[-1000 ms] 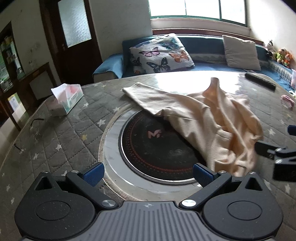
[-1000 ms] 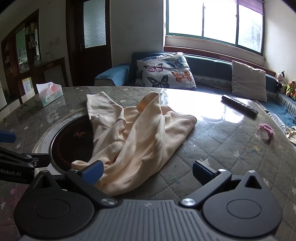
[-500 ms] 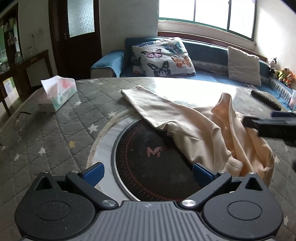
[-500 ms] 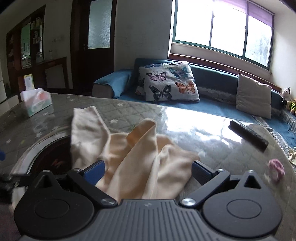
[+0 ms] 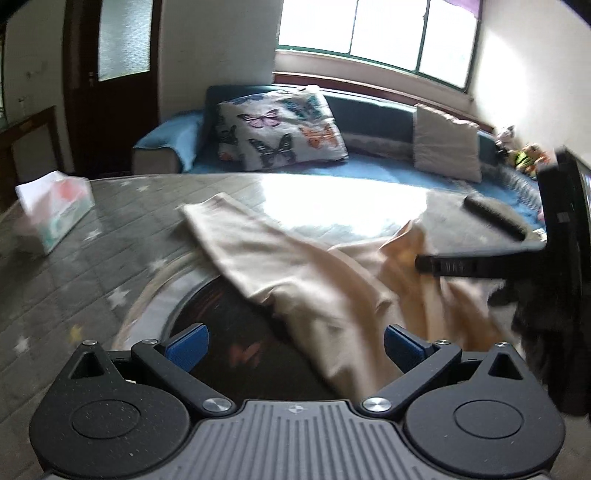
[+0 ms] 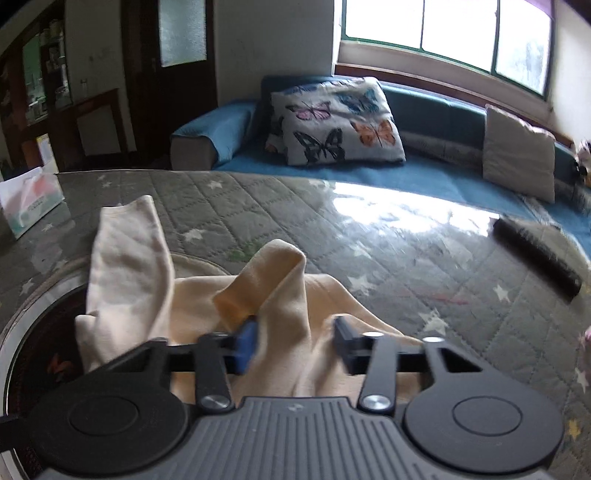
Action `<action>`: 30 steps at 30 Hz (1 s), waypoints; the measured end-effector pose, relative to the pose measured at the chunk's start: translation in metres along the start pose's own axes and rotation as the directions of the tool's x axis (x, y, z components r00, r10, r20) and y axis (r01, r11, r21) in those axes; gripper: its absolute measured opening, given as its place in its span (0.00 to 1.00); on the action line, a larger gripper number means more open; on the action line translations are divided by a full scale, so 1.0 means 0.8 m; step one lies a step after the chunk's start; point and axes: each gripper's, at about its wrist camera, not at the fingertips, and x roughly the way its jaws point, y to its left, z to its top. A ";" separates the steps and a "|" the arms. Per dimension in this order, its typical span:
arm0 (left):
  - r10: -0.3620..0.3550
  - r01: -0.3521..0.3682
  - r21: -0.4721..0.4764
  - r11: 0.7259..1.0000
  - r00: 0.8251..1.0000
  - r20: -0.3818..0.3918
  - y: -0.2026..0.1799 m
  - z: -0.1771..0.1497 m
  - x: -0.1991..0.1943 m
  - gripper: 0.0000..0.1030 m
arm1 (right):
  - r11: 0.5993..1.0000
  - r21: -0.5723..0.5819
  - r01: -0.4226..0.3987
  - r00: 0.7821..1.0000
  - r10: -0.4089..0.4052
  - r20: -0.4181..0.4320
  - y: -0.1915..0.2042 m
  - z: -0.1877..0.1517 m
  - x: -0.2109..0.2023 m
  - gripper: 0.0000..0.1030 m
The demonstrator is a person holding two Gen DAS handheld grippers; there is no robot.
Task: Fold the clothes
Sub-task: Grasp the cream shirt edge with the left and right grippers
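The right gripper (image 6: 293, 343) was closing around a raised fold of the cream garment (image 6: 284, 295); the left gripper (image 5: 293, 341) was released. Bare quilted tabletop (image 6: 406, 266) lay beyond.

Bright window (image 6: 443, 33) above a blue sofa (image 6: 236, 122); dark wooden door (image 5: 110, 81) at left.

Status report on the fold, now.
Left gripper open, empty. Right gripper jaws closing around a raised fold of the cream garment, still crumpled. Remote control clear.
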 end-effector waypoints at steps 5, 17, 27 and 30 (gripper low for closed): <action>-0.090 0.090 0.032 0.995 0.996 -0.019 -0.027 0.021 0.029 0.91 | 1.000 0.011 -0.008 1.000 0.007 0.024 -0.021 -0.008 -0.027 0.07; -0.115 0.129 0.095 0.987 0.984 -0.139 -0.051 0.018 0.094 0.25 | 0.995 0.061 -0.080 0.994 0.075 0.080 -0.058 -0.010 -0.080 0.17; -0.119 0.127 0.084 0.988 0.989 -0.087 -0.025 0.018 0.064 0.08 | 0.992 0.056 -0.111 0.994 0.111 0.001 -0.022 -0.002 -0.005 0.34; -0.110 0.114 0.060 0.992 0.992 -0.062 -0.010 0.017 0.046 0.08 | 0.993 0.044 -0.105 0.994 0.106 -0.014 -0.016 -0.007 0.000 0.11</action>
